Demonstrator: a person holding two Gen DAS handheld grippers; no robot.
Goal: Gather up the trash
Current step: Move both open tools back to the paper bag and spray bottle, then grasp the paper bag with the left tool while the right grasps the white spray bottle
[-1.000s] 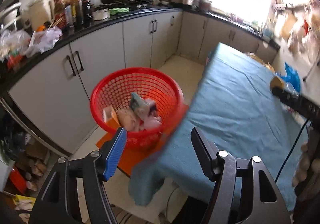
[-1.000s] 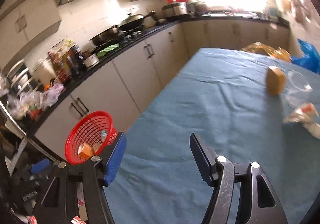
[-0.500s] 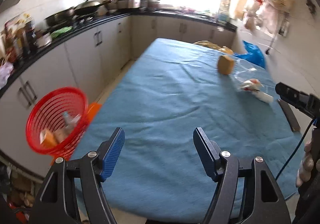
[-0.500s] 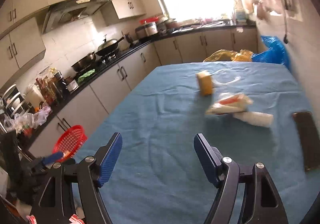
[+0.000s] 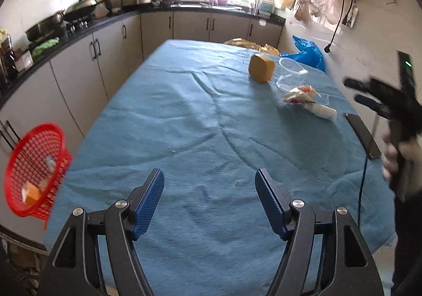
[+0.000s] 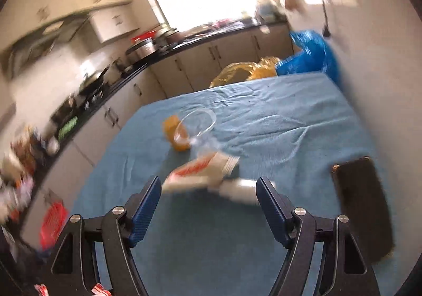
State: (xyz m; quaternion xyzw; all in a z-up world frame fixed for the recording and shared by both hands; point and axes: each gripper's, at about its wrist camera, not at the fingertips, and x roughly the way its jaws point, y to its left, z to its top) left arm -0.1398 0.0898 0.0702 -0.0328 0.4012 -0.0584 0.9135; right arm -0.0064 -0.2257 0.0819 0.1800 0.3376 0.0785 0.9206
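Table under blue cloth (image 5: 184, 116); red basket (image 5: 34, 172) off its left edge, holding scraps; black phone (image 5: 363, 135) near the right edge. Trash mid-cloth: yellow box (image 5: 261, 67), clear cup (image 5: 288, 75), wrapper (image 5: 300, 94), white tube (image 5: 323, 111). Left gripper (image 5: 209, 190) and right gripper (image 6: 208, 197): jaws apart, empty.

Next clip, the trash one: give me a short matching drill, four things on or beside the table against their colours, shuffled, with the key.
Things:
1. basket
2. box
3. phone
4. tablecloth

Colours:
A. black
B. blue
C. red
D. tan

Pairs: 1-C, 2-D, 3-A, 4-B
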